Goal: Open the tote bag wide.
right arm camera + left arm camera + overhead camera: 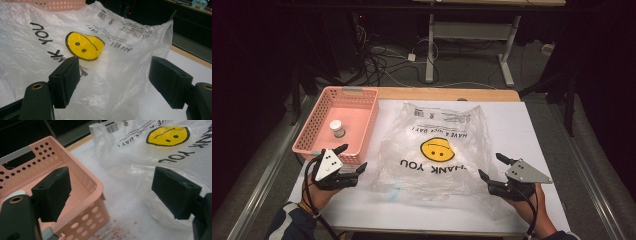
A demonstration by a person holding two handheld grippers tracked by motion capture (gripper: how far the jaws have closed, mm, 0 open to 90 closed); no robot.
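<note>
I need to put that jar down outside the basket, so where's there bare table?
Bare white table lies right of the plastic bag, and a strip along the near edge between the hand-held grippers. The left side is crowded: the pink basket with the jar sits against the bag.

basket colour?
Pink, with rows of round holes in its walls; the basket shows best in the left gripper view.

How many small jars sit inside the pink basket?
1: a white-capped jar stands near the middle of the pink basket floor. The near wall could hide another low item.
</note>
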